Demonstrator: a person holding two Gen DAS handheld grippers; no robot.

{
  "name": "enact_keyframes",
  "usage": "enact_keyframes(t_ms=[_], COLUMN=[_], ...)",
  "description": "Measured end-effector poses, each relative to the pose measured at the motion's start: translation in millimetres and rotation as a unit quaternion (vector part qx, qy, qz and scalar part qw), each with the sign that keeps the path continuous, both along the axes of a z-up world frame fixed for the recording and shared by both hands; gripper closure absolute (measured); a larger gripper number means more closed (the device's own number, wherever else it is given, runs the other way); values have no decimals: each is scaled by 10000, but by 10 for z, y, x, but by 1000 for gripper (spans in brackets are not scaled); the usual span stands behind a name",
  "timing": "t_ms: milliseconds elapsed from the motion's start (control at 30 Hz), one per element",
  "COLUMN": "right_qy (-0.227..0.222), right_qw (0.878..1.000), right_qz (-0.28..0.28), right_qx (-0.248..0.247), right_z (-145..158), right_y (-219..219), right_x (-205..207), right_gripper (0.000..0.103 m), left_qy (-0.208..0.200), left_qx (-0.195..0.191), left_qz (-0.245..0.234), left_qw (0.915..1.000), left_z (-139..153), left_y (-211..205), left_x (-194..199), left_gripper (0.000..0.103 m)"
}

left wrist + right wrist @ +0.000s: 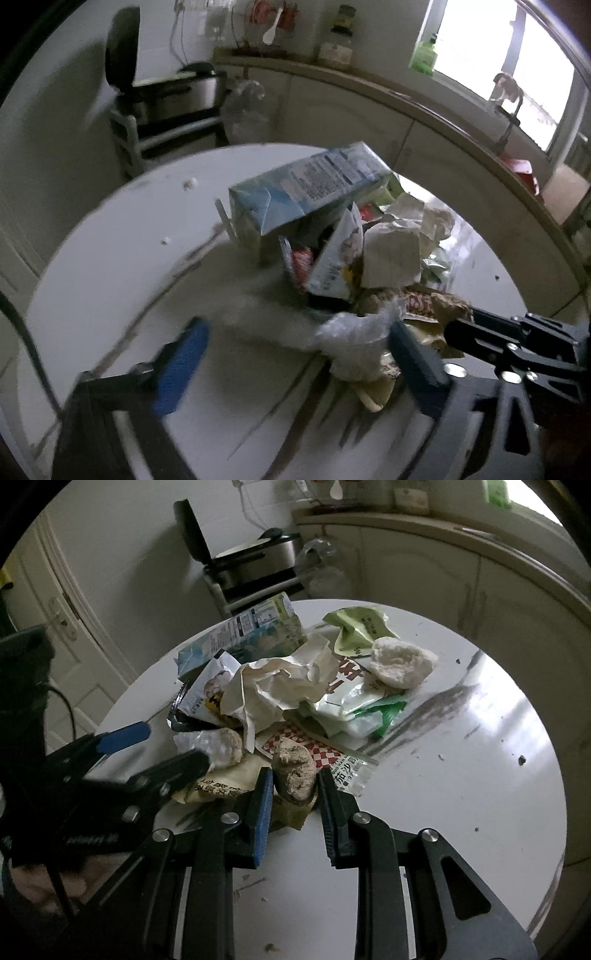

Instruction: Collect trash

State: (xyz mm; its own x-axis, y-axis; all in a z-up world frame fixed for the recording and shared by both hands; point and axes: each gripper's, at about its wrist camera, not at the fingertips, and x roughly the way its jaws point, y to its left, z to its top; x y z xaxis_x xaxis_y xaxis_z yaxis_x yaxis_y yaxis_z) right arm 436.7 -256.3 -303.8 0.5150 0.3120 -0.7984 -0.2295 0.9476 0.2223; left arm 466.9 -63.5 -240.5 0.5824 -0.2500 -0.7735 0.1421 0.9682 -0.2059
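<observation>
Table (461, 775) – round, white, scuffed; trash pile (288, 686) upper centre. Kitchen cabinets (424, 576) behind. Right gripper (295, 786) clenched on brown wad (295, 771); left gripper (295, 354) released.

Both views are dim and greyish, lit by daylight from a window (498, 70) at the far right, which is blown out to white. The glossy white table (480, 738) throws glare on its right side. The left wrist view is smeared by motion blur, the right wrist view sharper; both bend strongly toward dark round edges.
</observation>
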Motion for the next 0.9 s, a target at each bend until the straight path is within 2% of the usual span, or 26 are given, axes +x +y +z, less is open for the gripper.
enact_keyframes(t_ms=[67, 200, 300, 367, 400, 633, 767, 900], right_qy=[-1, -17, -15, -20, -25, -69, -67, -74], right_qw=[10000, 10000, 10000, 9999, 9999, 9999, 9998, 9998], right_qz=[-7, -13, -6, 14, 22, 13, -19, -15], right_qx=[27, 65, 95, 118, 121, 151, 188, 179], right_z=[-2, 4, -6, -5, -3, 39, 41, 55], right_y=[-6, -28, -27, -13, -6, -6, -25, -22], right_x=[-15, -23, -19, -31, -39, -119, -146, -166], right_gripper=[80, 80, 80, 80, 80, 80, 80, 80], left_qy=[-37, 0, 26, 36, 54, -58, -7, -133], left_qx=[-66, -259, -326, -392, -411, -216, -348, -317], left_qz=[-53, -145, -208, -304, -322, -232, -258, -193], left_qw=[10000, 9996, 9992, 9988, 9986, 9995, 9991, 9992], left_z=[-13, -32, -29, -31, -15, 70, 70, 154], left_y=[14, 115, 138, 157, 184, 294, 312, 384], left_x=[23, 21, -15, -43, -56, -214, -217, -319], left_gripper=[33, 53, 63, 80, 84, 87, 88, 89])
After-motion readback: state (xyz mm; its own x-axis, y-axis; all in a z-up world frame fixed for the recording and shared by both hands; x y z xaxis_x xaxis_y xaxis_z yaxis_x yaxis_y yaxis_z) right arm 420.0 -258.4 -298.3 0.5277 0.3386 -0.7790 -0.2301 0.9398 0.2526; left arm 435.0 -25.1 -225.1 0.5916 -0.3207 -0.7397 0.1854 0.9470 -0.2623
